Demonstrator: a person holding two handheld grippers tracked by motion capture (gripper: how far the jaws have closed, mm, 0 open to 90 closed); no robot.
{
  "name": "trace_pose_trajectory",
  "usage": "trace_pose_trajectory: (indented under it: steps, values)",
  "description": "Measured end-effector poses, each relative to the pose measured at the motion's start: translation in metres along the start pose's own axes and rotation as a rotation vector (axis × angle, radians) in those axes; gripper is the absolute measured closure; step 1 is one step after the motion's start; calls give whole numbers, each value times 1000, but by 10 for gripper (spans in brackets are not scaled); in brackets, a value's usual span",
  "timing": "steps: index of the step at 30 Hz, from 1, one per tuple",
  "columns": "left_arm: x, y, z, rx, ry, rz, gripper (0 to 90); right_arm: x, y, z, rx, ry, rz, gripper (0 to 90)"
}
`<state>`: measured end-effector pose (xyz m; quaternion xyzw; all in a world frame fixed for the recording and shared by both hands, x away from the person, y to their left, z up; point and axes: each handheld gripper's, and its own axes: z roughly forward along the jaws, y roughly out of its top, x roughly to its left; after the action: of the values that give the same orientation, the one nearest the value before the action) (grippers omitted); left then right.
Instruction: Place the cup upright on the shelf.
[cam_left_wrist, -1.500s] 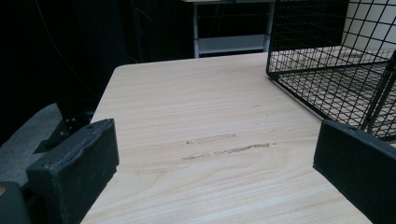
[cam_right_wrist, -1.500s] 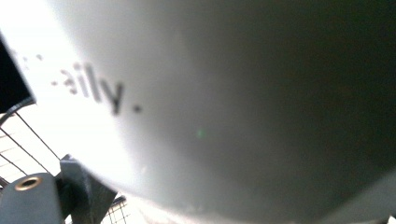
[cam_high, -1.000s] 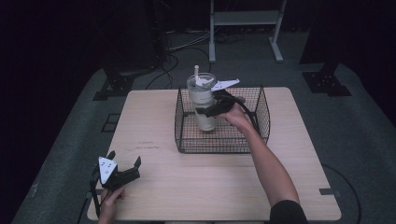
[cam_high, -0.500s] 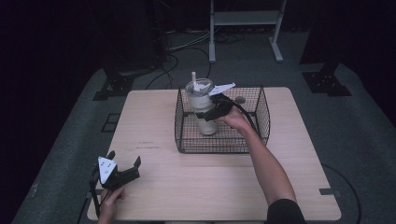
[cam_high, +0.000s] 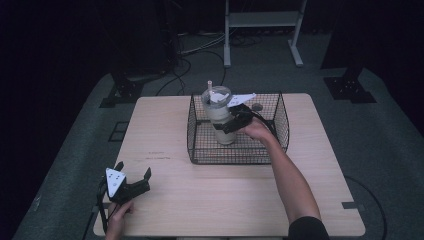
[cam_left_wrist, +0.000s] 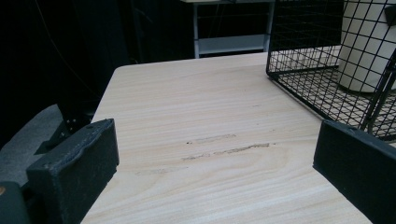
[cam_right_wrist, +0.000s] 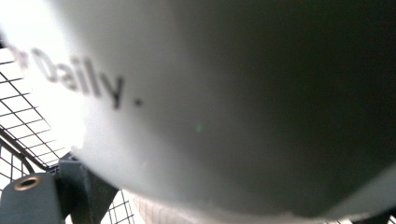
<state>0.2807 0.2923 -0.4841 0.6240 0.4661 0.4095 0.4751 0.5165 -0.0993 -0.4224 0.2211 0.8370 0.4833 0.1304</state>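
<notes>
Wooden table (cam_high: 210, 195): tumbler (cam_high: 220, 116) between right tongs (cam_high: 231, 122).

From above your side of the bench (cam_high: 165, 130), the high view looks forward and down across the whole top. Your left claw's camera sits low, facing over the wood toward the wire basket (cam_left_wrist: 322, 88), which the high view shares. Your right claw's camera presses close against the tumbler (cam_right_wrist: 224, 107).

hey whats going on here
A person is working at a wooden table with a gripper in each hand. The right gripper is shut on a pale tumbler with a lid and straw, which stands inside a black wire basket. The left gripper sits open near the table's front left corner.
</notes>
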Motion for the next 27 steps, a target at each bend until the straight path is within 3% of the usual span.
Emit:
trace_pose_trajectory:
  steps: [27]
  values:
    - [0, 0, 0, 0, 2, -1, 0, -2, -2, -8, 36, 17, -11, 84]
